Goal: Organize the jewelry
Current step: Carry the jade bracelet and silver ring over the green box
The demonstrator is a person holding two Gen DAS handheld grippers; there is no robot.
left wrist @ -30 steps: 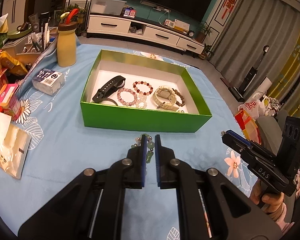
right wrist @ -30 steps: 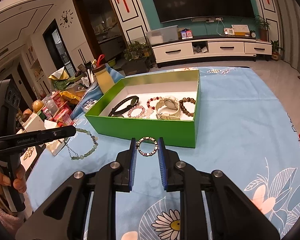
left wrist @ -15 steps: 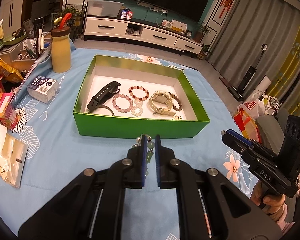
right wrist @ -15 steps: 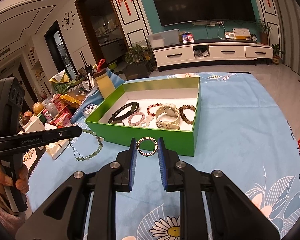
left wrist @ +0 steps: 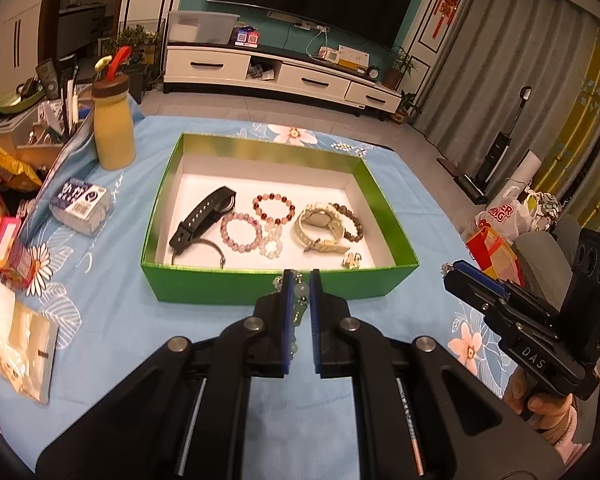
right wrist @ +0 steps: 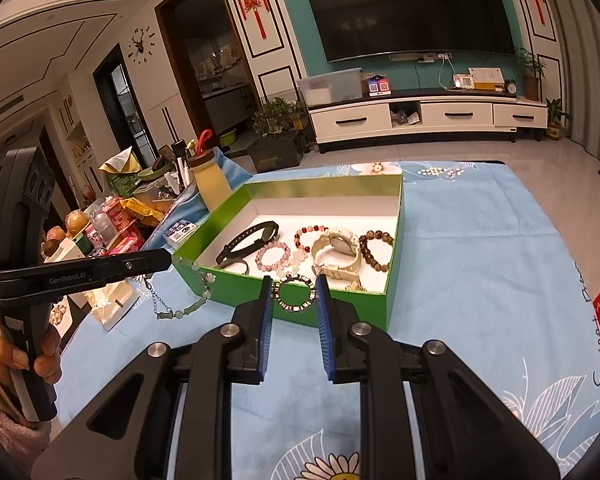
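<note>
A green box (left wrist: 268, 290) with a white floor holds a black watch (left wrist: 204, 220), a cream watch (left wrist: 320, 220) and several bead bracelets. My left gripper (left wrist: 301, 280) is shut on a jade bead bracelet (left wrist: 300, 292) just before the box's near wall; the bracelet hangs from the tips in the right wrist view (right wrist: 192, 296). My right gripper (right wrist: 293, 292) is shut on a dark studded ring bracelet (right wrist: 293, 293) and holds it at the near rim of the box (right wrist: 340, 312). The right gripper also shows at the right in the left wrist view (left wrist: 456, 274).
A yellow bottle (left wrist: 114, 132), a tissue pack (left wrist: 80, 206), snack packets (left wrist: 4, 248) and a paper bag (left wrist: 16, 344) crowd the table's left side. The blue floral tablecloth (right wrist: 480, 280) stretches right of the box. Bags (left wrist: 500, 216) lie off the right edge.
Both grippers have moved forward and up toward the box with their bracelets still held. The box now sits closer under both.
</note>
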